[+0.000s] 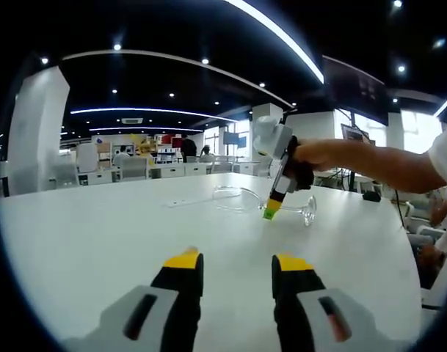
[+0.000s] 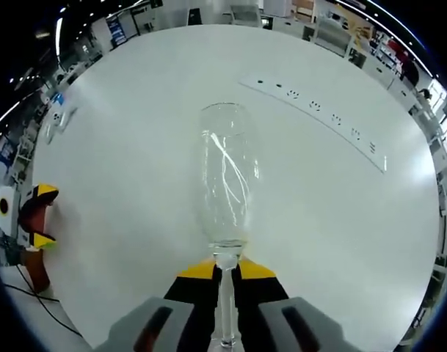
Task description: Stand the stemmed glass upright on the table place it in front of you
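Stem of the glass is pinched between the right gripper jaws, bowl lying ahead; slippage risked on lifting. Left gripper jaws held open, empty.

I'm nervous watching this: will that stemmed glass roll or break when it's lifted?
Likely fragile: the stemmed glass looks thin and clear. Lying on its side on the table, it could roll. The right gripper pinches the smooth stem, which may slip.
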A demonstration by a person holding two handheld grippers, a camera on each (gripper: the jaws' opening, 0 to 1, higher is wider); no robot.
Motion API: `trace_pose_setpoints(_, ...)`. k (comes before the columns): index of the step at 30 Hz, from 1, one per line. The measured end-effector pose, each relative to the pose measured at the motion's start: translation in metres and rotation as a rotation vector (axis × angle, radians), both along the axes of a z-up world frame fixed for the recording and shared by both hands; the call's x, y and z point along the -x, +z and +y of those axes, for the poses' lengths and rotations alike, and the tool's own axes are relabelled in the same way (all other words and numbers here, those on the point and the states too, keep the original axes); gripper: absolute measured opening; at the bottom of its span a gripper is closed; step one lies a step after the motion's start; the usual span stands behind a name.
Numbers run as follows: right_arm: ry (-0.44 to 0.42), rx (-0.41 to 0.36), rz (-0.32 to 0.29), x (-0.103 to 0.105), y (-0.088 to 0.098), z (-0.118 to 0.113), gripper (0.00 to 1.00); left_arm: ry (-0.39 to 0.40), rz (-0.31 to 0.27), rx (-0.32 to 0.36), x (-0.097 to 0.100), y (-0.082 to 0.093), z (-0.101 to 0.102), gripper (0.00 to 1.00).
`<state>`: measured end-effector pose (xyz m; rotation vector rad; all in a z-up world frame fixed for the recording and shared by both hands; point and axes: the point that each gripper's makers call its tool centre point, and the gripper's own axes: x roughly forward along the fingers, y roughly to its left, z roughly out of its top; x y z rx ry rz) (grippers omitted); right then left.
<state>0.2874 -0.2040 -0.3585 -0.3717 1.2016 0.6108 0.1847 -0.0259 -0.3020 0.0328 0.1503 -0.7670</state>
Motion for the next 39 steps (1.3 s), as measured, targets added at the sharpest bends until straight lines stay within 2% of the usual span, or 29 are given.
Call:
trace_pose_setpoints(17, -0.020, -0.022, -0.033, 0.000, 0.008, -0.007, 0.12, -0.003, 0.000, 0.005, 0.000, 0.001, -0.001, 0.37)
trace_pose_setpoints(39, -0.018, -0.050, -0.089, -0.001, 0.022, -0.004, 0.12, -0.004, 0.003, 0.008, 0.000, 0.000, -0.002, 0.37)
